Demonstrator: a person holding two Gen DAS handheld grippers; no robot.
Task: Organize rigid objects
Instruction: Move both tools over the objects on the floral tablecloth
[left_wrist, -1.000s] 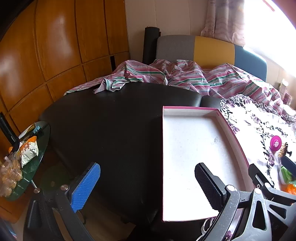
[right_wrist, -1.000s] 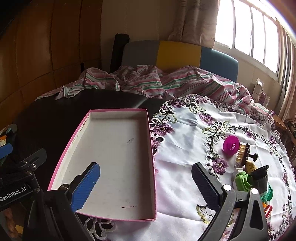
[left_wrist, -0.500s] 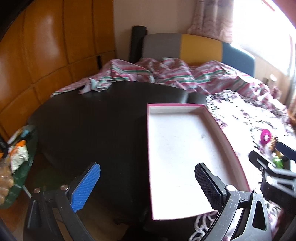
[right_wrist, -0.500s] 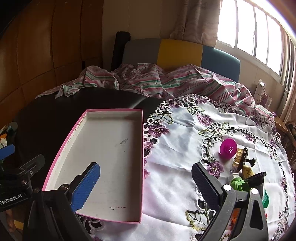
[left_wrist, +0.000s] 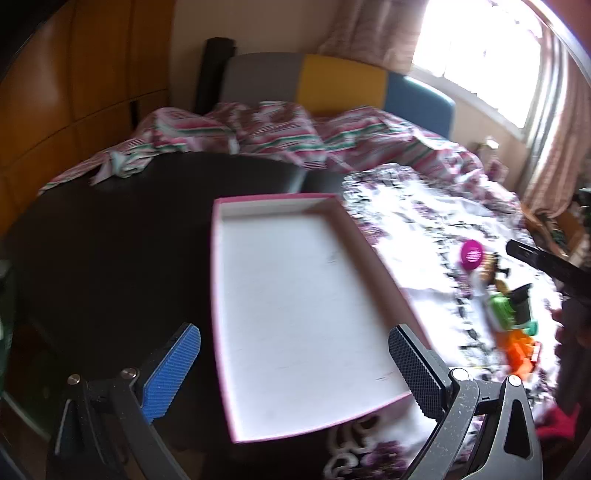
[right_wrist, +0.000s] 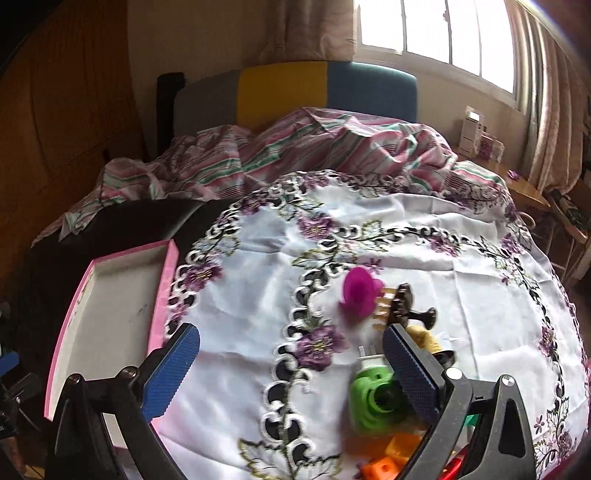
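An empty pink-rimmed white tray lies on the dark table, and in the right wrist view it sits at the left. My left gripper is open and empty over the tray's near end. My right gripper is open and empty above the white embroidered cloth. Small objects cluster on the cloth: a magenta cup, a dark brown comb-like piece, a green plastic piece and orange blocks. The magenta cup and green piece also show blurred in the left wrist view.
A striped pink and green sheet is bunched at the table's far side before a grey, yellow and blue headboard. Wooden panels stand on the left. A window is at the back right. The right gripper's body enters the left wrist view.
Both views have swung to the right. The right gripper has moved from over the tray edge to over the cloth, close to the cluster of small objects. Both grippers stay open.
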